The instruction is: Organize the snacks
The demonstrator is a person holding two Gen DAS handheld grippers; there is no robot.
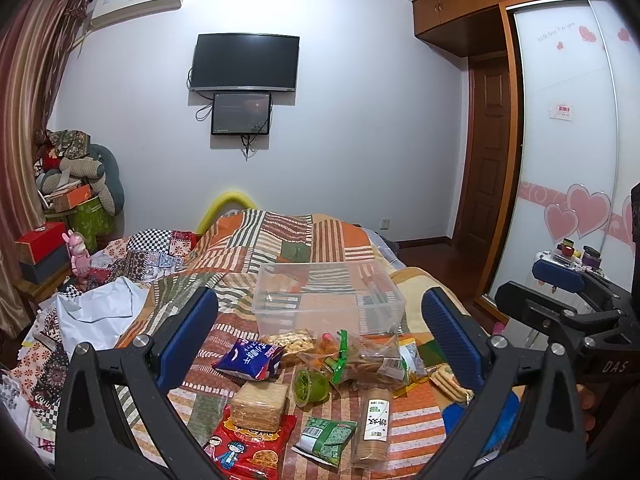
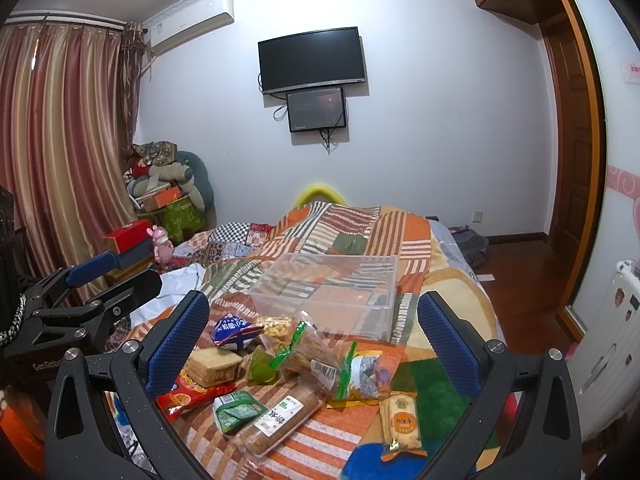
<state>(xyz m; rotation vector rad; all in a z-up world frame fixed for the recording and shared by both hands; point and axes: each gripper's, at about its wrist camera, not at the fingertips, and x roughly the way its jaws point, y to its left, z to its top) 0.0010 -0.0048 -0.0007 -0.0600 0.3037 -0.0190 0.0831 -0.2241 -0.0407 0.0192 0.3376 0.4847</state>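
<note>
Several snack packs lie on the patchwork bed in front of an empty clear plastic bin (image 1: 326, 298) (image 2: 332, 294). Among them are a blue packet (image 1: 250, 358) (image 2: 232, 330), a red packet (image 1: 248, 446) (image 2: 192, 394), a green jelly cup (image 1: 310, 386) (image 2: 260, 366), a biscuit roll (image 1: 372, 424) (image 2: 278, 420) and a small cracker pack (image 2: 402, 420). My left gripper (image 1: 320, 344) is open and empty, hovering above the snacks. My right gripper (image 2: 314, 348) is open and empty, also above them. Each gripper shows at the edge of the other's view.
The bed's quilt (image 1: 280, 240) rises in a hump behind the bin. Boxes and a pink toy (image 1: 80, 256) stand at the left by the curtain. A wardrobe (image 1: 568, 140) and wooden floor (image 2: 516, 276) lie to the right. A white radiator (image 2: 616, 328) stands at the far right.
</note>
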